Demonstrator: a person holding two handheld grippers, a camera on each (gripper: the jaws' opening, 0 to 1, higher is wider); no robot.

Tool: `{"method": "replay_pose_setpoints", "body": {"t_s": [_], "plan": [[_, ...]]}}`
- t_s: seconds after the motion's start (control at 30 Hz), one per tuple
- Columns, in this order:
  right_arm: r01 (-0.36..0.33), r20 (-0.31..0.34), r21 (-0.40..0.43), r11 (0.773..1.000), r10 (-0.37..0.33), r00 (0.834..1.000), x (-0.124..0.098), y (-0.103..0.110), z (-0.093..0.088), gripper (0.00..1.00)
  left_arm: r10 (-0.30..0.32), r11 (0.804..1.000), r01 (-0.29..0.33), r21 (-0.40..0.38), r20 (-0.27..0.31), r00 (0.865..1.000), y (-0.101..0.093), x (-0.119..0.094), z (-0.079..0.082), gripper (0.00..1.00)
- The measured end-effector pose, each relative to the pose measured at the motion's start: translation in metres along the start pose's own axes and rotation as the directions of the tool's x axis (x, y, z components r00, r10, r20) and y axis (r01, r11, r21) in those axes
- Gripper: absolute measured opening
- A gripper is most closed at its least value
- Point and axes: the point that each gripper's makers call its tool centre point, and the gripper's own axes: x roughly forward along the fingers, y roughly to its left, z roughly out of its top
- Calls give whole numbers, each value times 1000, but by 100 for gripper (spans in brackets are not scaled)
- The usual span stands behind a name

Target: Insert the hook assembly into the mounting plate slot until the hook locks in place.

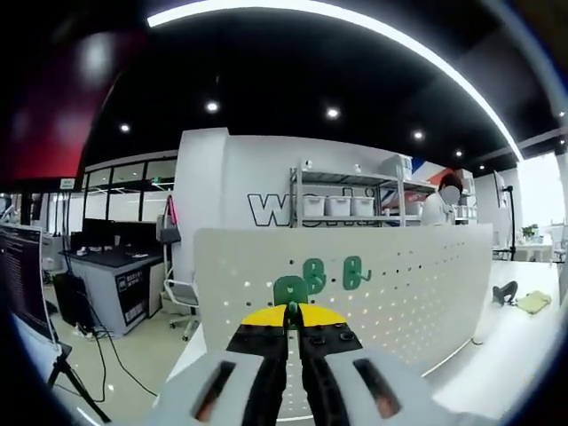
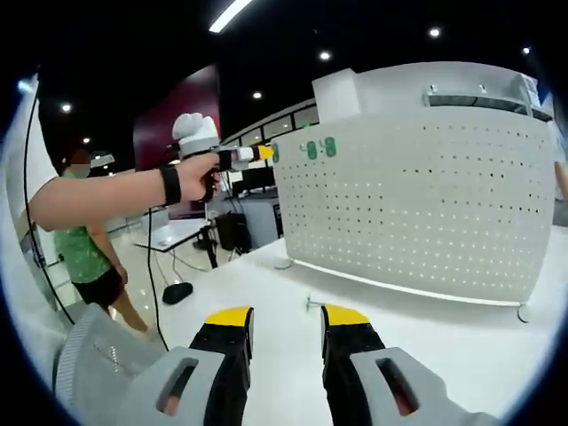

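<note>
A white perforated mounting plate (image 1: 399,284) stands upright on the white table (image 1: 506,355). Two green hooks (image 1: 313,273) (image 1: 355,271) hang near its top edge. My left gripper (image 1: 291,311) is shut on a third green hook (image 1: 290,291), held against the plate just below and left of those two. In the right gripper view the plate (image 2: 417,186) stands ahead. The left gripper (image 2: 263,153), held by a white-gloved hand (image 2: 195,133), presses its green hook (image 2: 274,153) to the plate's upper left corner beside the hung hooks (image 2: 320,147). My right gripper (image 2: 287,319) hovers open over the table, nothing between its jaws.
A short metal pin (image 2: 312,303) lies on the table (image 2: 266,284) in front of the plate. A black item (image 1: 506,291) and a yellow-green cloth (image 1: 533,302) lie at the right. A person in a green shirt (image 2: 80,253) stands left of the table. Desks (image 1: 115,266) and shelving (image 1: 342,195) stand behind.
</note>
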Motion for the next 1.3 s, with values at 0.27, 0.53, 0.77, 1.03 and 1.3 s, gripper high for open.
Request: {"method": "replay_pose_setpoints", "body": {"t_s": [0.27, 0.53, 0.77, 1.03, 1.3], "plan": [[11, 2, 4, 1000, -11, 1000, 2, -2, 1, 30, 7, 1000, -7, 6, 3, 1000, 2, 10, -1, 3], [15, -7, 11, 1000, -15, 1000, 6, -1, -2, 30, 11, 1000, -11, 4, 1, 1000, 9, 23, -4, 3], [26, -19, 19, 999, -25, 999, 7, -3, -5, 30, 17, 1000, -17, 12, 11, 1000, 15, 35, -2, 3], [44, -22, 20, 999, -44, 999, 7, -9, -4, 30, 15, 1000, -16, 23, 29, 999, 17, 47, 3, 3], [49, -35, 19, 999, -49, 998, 6, -10, -6, 29, 12, 1000, -13, 21, 36, 999, 18, 55, 3, 3]]}}
